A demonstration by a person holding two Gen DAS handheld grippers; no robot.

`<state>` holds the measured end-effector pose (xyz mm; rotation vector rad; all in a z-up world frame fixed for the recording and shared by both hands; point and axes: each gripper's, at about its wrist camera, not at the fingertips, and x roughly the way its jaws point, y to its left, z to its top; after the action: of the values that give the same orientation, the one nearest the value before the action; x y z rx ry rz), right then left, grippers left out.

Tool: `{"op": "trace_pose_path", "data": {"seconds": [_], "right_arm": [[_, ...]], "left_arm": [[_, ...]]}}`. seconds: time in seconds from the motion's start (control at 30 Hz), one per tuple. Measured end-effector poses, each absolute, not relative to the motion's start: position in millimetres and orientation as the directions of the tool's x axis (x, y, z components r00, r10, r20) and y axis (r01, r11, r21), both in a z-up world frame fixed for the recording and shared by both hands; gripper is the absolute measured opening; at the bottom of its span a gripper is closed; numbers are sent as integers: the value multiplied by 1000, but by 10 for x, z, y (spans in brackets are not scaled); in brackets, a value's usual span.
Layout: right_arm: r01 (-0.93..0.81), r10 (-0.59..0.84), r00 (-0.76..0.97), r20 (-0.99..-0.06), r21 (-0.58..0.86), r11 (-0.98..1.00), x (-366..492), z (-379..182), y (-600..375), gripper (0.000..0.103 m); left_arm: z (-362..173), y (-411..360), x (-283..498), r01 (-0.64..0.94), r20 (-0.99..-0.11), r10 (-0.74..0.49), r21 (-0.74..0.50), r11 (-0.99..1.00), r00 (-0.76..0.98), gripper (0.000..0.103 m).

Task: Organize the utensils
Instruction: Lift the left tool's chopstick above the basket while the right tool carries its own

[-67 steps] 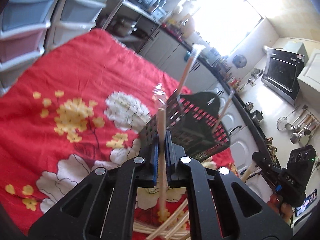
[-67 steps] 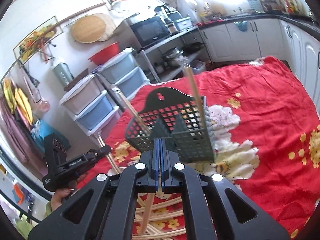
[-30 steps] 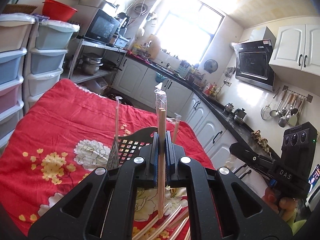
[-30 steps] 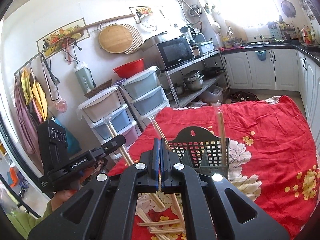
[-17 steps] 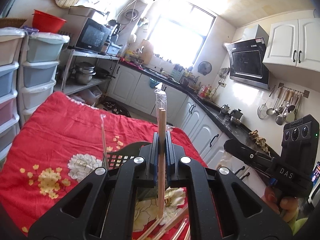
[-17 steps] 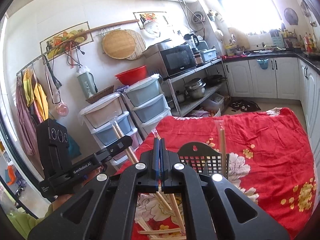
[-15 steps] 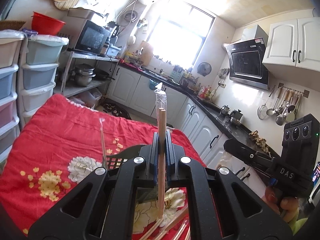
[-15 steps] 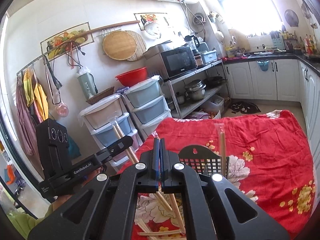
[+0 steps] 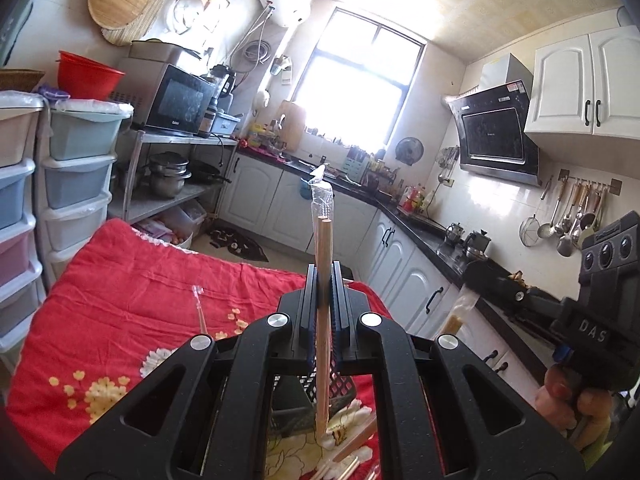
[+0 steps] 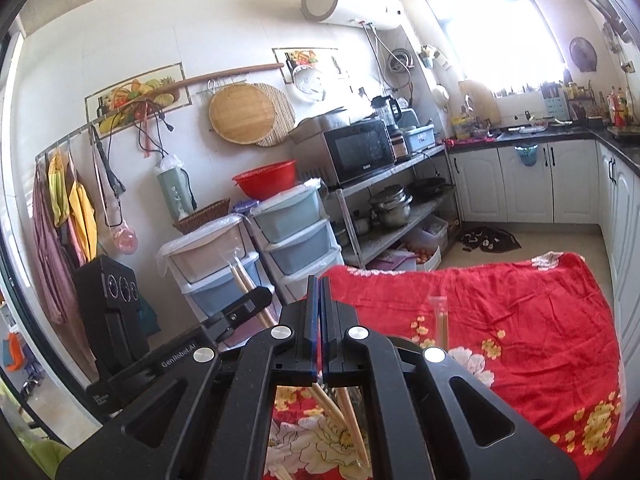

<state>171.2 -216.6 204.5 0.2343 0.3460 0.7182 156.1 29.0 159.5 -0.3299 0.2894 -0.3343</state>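
The left gripper [image 9: 323, 280] is clamped on one wrapped pair of chopsticks [image 9: 322, 248], jaws pressed against the wood with no gap to spare. The pair stands nearly upright, its long axis running from the plastic-sleeved top above the fingers down to a bare end just over the black utensil basket [image 9: 320, 400] below the gripper. One more sleeved pair [image 9: 199, 308] sticks up from the basket to the left of the fingers. A few loose pairs [image 9: 352, 448], too blurred to count, lie flat on the red floral cloth [image 9: 132, 292] under the gripper. The right gripper [image 10: 320, 308] is clenched with its pads meeting, and I cannot tell whether anything is between them.
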Motion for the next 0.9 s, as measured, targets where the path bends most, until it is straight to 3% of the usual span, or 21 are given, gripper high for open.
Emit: {"op": "trace_pose_path", "data": {"seconds": [0.9], "right_arm": [[-520, 582, 797, -158, 311, 796, 2318, 2351, -2265, 1]], "left_arm": [[1536, 85, 2038, 189, -229, -261, -291, 938, 938, 3]]}}
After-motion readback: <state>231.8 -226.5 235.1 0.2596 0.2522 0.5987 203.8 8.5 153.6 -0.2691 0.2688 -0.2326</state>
